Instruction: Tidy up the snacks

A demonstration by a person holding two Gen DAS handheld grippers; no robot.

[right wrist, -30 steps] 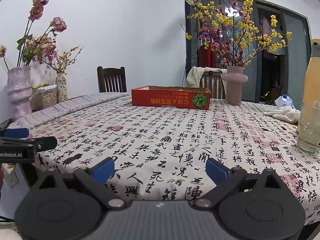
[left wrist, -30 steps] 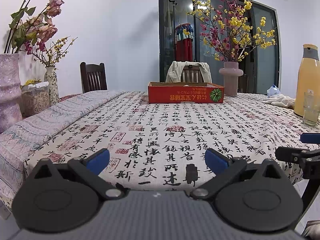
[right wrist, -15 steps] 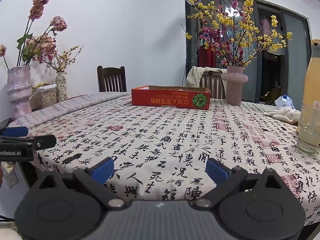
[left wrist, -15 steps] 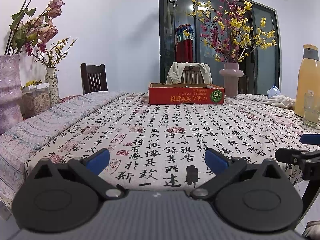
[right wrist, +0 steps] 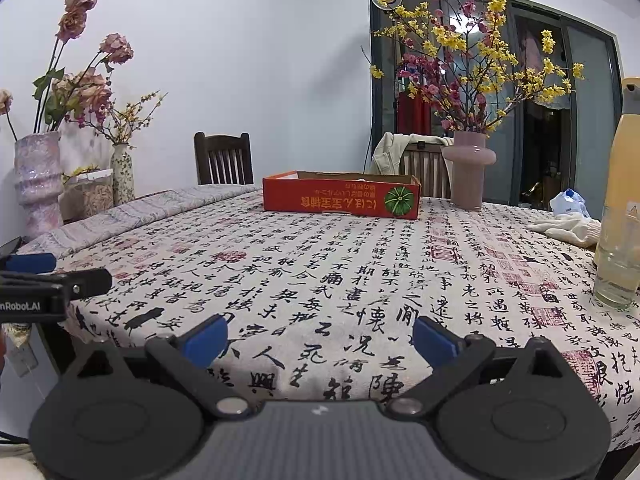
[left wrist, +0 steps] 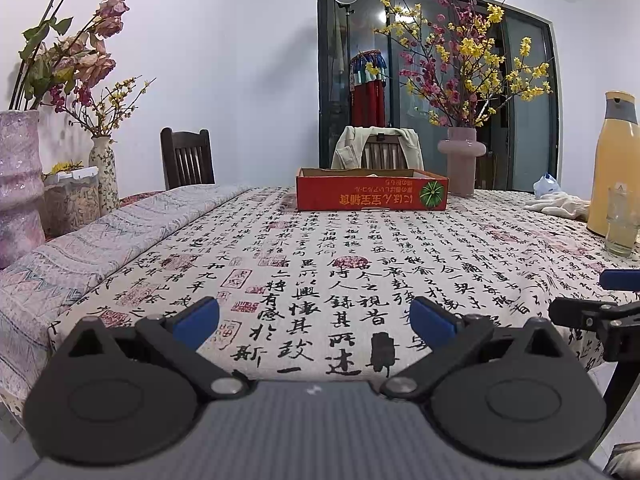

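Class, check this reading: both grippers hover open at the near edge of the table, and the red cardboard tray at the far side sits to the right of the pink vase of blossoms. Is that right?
Not quite. The red cardboard tray sits to the left of the pink vase, as the right wrist view shows. The rest holds: the left gripper and right gripper hover open at the table's near edge.

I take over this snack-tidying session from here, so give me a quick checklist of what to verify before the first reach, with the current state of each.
1. Left gripper open and empty: ok.
2. Right gripper open and empty: ok.
3. Red box upright, open top, at the far side of the table: ok.
4. Snacks located: not ok, none visible on the cloth.
5. Box contents: cannot tell, the interior is hidden from this low angle.
6. Glass and yellow bottle near the right edge, a knock risk: not ok.
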